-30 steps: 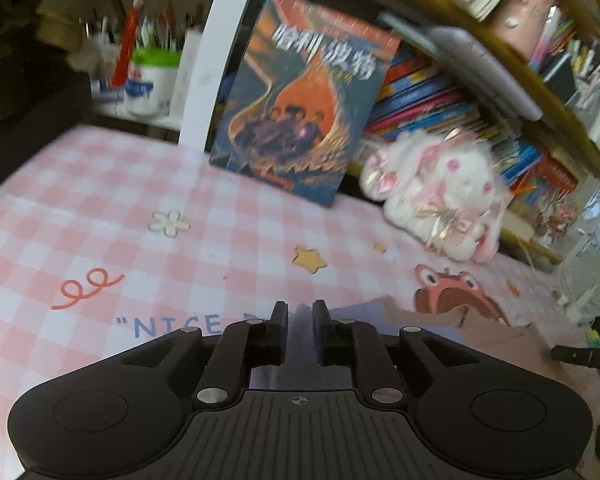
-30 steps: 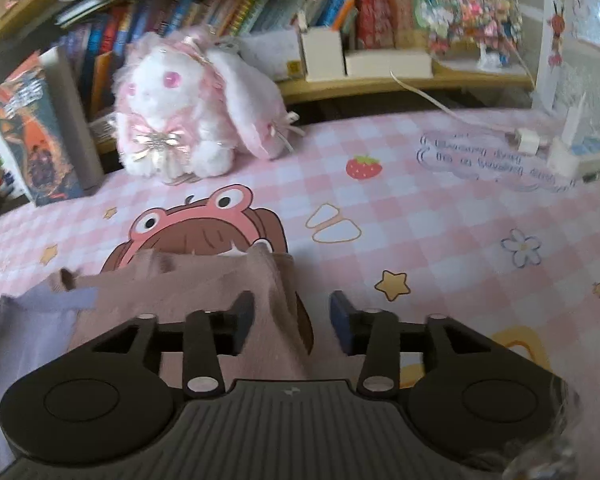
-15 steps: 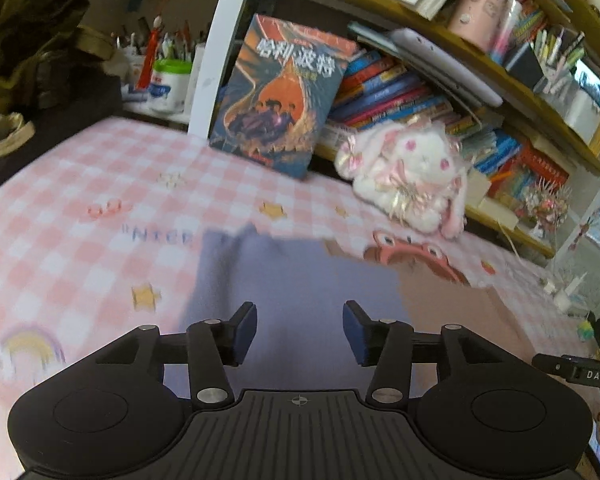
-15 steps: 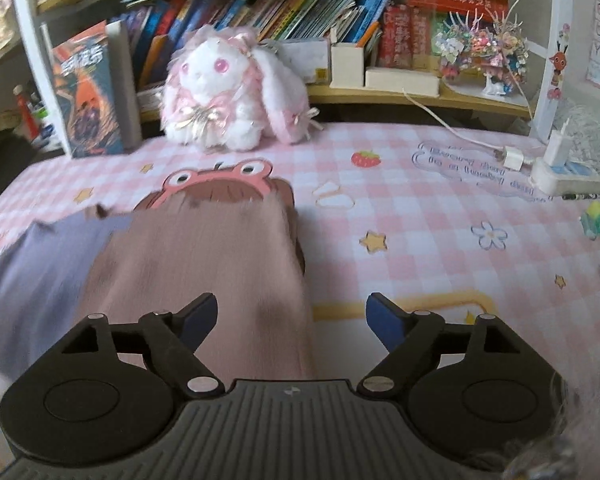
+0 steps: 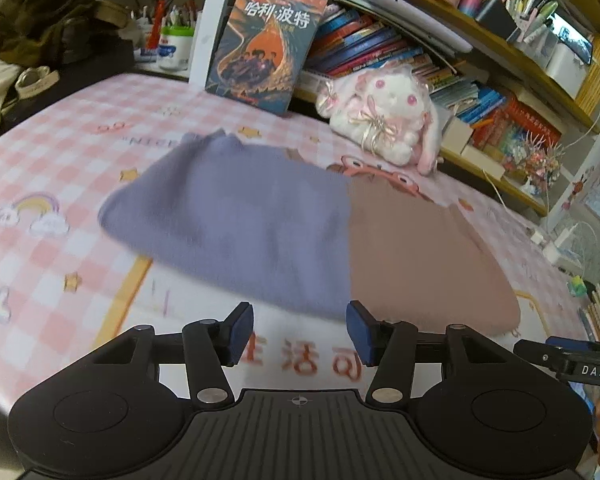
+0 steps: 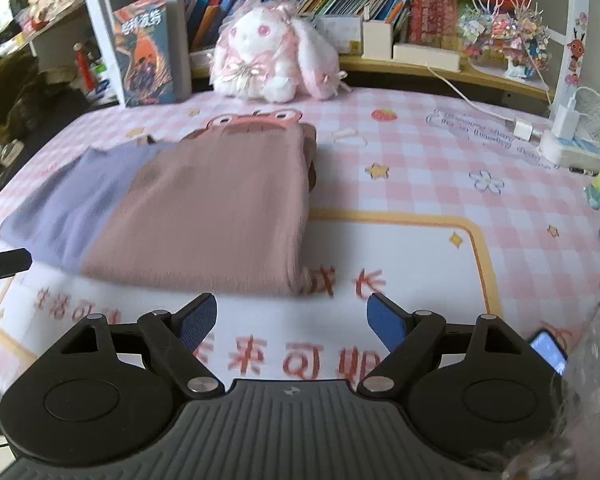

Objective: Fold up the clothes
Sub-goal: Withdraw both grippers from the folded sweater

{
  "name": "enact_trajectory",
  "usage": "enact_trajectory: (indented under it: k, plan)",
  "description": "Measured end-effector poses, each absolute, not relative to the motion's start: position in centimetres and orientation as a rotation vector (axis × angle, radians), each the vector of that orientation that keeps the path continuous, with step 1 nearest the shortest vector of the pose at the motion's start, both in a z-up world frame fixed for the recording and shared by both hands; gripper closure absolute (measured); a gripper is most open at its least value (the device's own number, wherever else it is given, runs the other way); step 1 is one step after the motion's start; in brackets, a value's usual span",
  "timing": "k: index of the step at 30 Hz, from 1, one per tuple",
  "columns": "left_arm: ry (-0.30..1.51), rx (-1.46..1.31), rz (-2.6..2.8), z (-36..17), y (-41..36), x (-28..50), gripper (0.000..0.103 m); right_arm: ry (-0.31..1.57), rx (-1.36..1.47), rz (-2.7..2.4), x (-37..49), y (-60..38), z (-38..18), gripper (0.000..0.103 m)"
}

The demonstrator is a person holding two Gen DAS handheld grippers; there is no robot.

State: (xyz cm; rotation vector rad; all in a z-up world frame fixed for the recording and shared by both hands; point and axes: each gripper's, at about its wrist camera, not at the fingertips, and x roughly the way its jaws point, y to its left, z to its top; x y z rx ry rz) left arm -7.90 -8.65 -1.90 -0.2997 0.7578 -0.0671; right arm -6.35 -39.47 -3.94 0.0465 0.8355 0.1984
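Observation:
A folded garment lies flat on the pink checked tablecloth (image 5: 60, 152), one half purple (image 5: 236, 216) and the other dusty pink (image 5: 412, 248). In the right wrist view the pink half (image 6: 220, 208) fills the middle and the purple half (image 6: 76, 204) lies to its left. My left gripper (image 5: 298, 314) hovers just short of the garment's near edge; its jaws are opening with nothing between them. My right gripper (image 6: 291, 306) stands wide open over the printed white panel, near the pink half's near corner and apart from the cloth.
A white plush rabbit (image 6: 268, 56) and an upright book (image 5: 264, 48) stand at the back under crowded bookshelves. A charger and power strip (image 6: 568, 140) lie at the far right. A phone (image 6: 548, 352) rests near the right gripper. Dark clothes (image 5: 40, 20) are piled at the far left.
Both grippers let go of the garment's far edge, opened, and drew back toward the table's near side. The garment now lies folded and flat ahead of them.

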Motion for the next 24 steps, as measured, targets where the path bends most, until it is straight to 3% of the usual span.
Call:
enact_trajectory:
  k: [6, 9, 24]
  plan:
    - [0.760, -0.301, -0.024, -1.8, -9.3, -9.4, 0.032, 0.846, 0.026, 0.229, -8.0, -39.5, -4.1, 0.019]
    - [0.761, -0.300, 0.002, -1.7, -9.3, -9.9, 0.028, 0.849, 0.019, 0.236, -8.3, -39.2, -4.2, 0.017]
    - [0.820, -0.392, 0.031, -2.3, -6.0, -7.6, 0.025, 0.868, 0.015, 0.204, -8.2, -37.0, -4.2, 0.014]
